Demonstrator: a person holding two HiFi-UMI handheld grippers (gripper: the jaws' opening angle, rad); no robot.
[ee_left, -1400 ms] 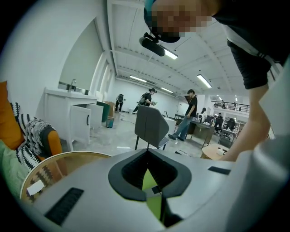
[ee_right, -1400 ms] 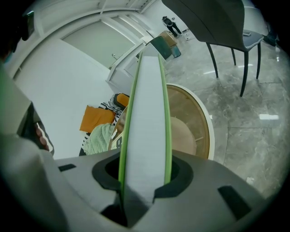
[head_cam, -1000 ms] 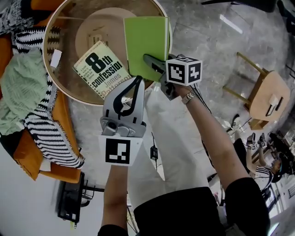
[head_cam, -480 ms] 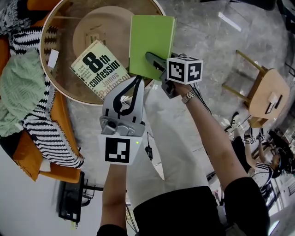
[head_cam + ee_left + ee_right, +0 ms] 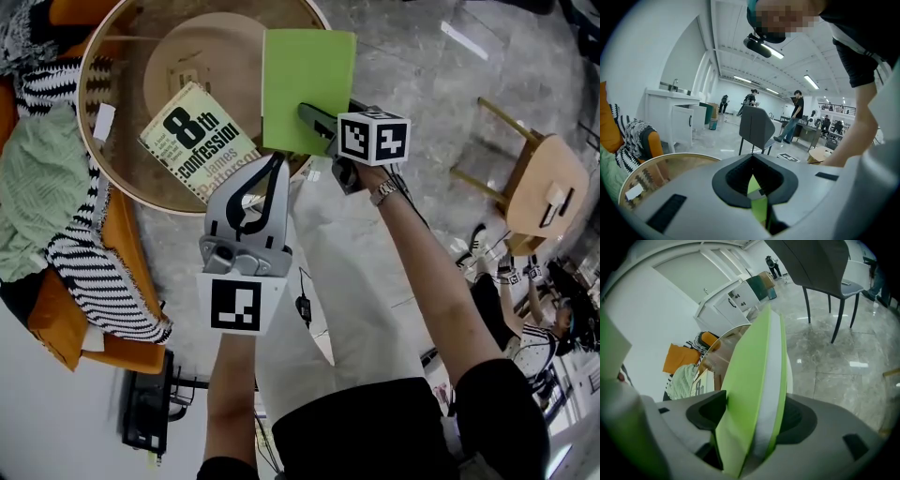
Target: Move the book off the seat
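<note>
Round glass-topped table (image 5: 111, 173), wooden rim, on grey polished stone floor (image 5: 422, 103). Orange sofa (image 5: 56, 323) with striped throw (image 5: 94, 272) just left of table. Wooden chair (image 5: 548, 192) well right of table. Beyond table: white cabinet (image 5: 679, 122), grey chair (image 5: 757, 127). Strip lights (image 5: 812, 82) on ceiling overhead.

The right hand-held gripper (image 5: 311, 117) has just been opening its jaws around the green book (image 5: 307, 70), which shifted right.

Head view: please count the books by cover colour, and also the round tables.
green book: 1
white book: 1
round table: 1
Total: 3
</note>
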